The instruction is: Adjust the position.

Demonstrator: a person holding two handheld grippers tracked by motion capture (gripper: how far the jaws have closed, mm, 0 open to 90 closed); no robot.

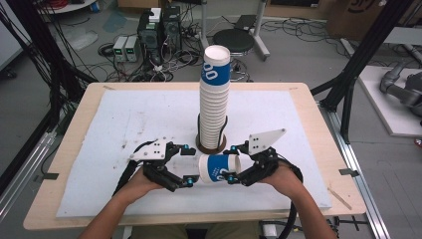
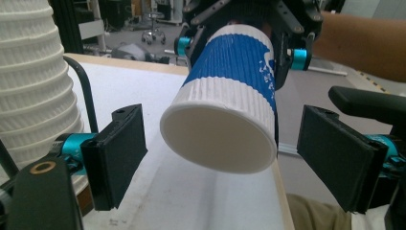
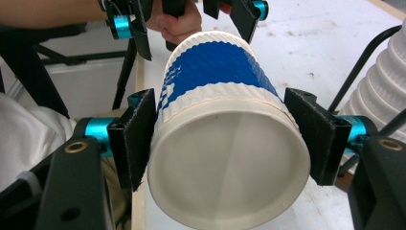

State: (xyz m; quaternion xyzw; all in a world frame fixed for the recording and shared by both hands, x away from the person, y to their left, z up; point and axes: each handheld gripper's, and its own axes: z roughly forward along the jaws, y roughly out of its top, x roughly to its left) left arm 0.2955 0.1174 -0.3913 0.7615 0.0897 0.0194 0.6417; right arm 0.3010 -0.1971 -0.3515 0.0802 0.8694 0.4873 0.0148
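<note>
One ribbed paper cup (image 1: 219,168), white with a blue band, lies sideways between both tools, above the worktop's (image 1: 308,124) 6 o'clock edge. At its 3 o'clock, the right hand-held gripper (image 1: 233,163) clamps its padded black jaws on the wide rim. At its 9 o'clock, the left hand-held gripper (image 1: 187,165) stands wide apart, touching nothing. One tall stack of cups (image 1: 215,99) rises at 12 o'clock from a round brown base. White sheeting covers pale wood; cables litter the grey floor.

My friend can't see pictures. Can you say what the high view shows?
A person's two grippers meet at a blue and white paper cup lying sideways: the right gripper clamps it, the left gripper is open beside it. Behind stands a tall cup stack on the white mat.
</note>
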